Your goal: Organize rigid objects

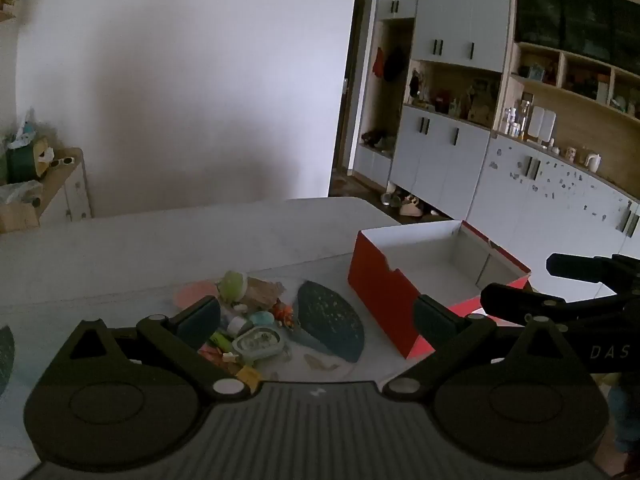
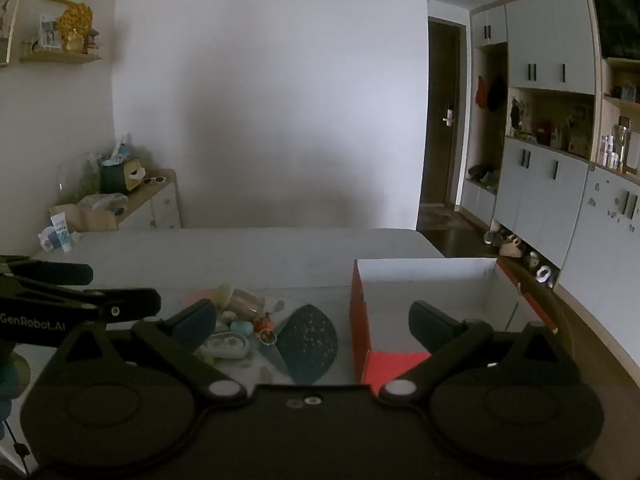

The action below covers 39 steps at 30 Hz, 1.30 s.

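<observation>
- On the far left of the left wrist view, a low wooden cabinet (image 1: 60, 184) stands against the white wall (image 1: 200, 100), with white sunglasses (image 1: 62, 161) lying on its top.
- Next comes the pale table (image 1: 160, 248), which bears a heap of small rigid objects (image 1: 248, 320) on a patterned mat.
- Within that heap, a green rounded piece (image 1: 232, 284) sits at the far end, a turquoise pebble-like piece (image 1: 262, 317) lies in the middle, and a pale oval case (image 1: 258, 343) lies nearest the camera.
- Over the heap hovers the left gripper (image 1: 316, 320), released, jaws spread wide with nothing between them; its left finger reaches over the heap's near edge.
- Just right of the heap lies a dark speckled leaf shape (image 1: 330, 320) printed on the mat.
- Further right stands a red box (image 1: 380, 292) with a white inside, open at the top and empty as far as can be seen.
- At the right, the right gripper (image 2: 314, 324) is likewise released and holds nothing; its right finger stands before the box.
- Beyond it, white cupboards (image 1: 440, 152) with open shelves line the right wall.
</observation>
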Motion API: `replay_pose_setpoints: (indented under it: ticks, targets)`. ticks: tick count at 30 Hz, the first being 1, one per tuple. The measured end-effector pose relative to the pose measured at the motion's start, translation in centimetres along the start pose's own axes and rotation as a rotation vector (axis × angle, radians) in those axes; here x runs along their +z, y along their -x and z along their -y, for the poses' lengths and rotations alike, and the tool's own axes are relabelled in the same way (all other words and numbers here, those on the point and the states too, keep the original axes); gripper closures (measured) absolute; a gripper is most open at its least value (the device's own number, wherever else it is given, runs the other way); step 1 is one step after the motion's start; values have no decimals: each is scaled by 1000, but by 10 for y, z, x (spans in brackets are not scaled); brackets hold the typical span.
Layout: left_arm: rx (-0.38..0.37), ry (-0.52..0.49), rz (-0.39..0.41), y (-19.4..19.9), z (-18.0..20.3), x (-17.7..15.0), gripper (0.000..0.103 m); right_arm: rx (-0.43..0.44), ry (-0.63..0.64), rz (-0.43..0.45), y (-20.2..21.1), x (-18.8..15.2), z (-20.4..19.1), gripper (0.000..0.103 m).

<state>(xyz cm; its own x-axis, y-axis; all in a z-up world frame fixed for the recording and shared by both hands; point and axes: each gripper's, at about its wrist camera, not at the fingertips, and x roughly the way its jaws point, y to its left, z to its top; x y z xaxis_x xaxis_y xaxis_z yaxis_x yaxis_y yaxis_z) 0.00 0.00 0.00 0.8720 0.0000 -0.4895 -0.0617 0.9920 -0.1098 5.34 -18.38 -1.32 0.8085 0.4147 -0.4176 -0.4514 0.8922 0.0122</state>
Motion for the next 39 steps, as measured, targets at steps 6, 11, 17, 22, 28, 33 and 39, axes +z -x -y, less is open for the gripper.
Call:
replay_pose_setpoints:
  ticks: [6,11,17,22,28,33,39]
  targets:
    - [-1,0,4,1,0,0,0,-1,3,-2,0,0,-1,0]
    - [-7,11,-1,0,0,-2,0,0,-2,-2,0,0,-1,0]
    - [-10,18,-4,-7,-3,-2,0,3,-12,-6,3,-1,5,0]
    - [-11,20,-6,-8,-6,0,0,5,-16,-9,2,-1,2,0]
    - [0,22,2,-5,-5,-4,0,6,-24,-17,0,-1,2,0]
    - [6,22,5,-4,-4,-5,0,7,-24,-19,0,0,3,0]
    - [11,28,3,-2,-6,-6,0,14,-27,-19,0,-2,3,0]
